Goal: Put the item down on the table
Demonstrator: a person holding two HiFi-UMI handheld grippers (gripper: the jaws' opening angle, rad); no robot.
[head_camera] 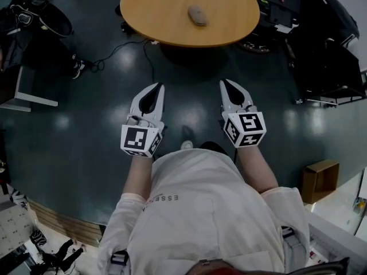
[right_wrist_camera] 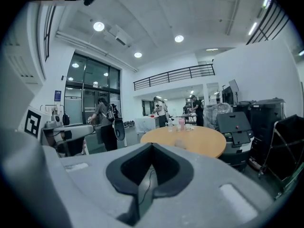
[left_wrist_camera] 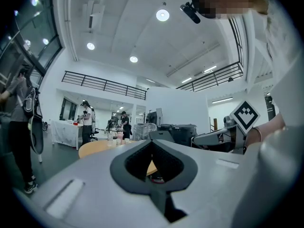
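Observation:
A small grey item (head_camera: 198, 15) lies on the round wooden table (head_camera: 149, 10) at the top of the head view, well ahead of both grippers. Over the dark floor, my left gripper (head_camera: 159, 87) and right gripper (head_camera: 224, 83) are held side by side, tips pointing toward the table. Both have their jaws together with nothing between them. In the right gripper view the table (right_wrist_camera: 199, 144) shows ahead with the item (right_wrist_camera: 180, 143) as a faint blur on it. Only an edge of the table (left_wrist_camera: 92, 148) shows in the left gripper view, beyond the shut jaws.
Black office equipment and chairs (head_camera: 321, 44) crowd the right side of the table. A cable (head_camera: 123, 47) runs over the floor at the left. A cardboard box (head_camera: 320, 179) sits at the lower right. People (right_wrist_camera: 105, 122) stand at tables in the background.

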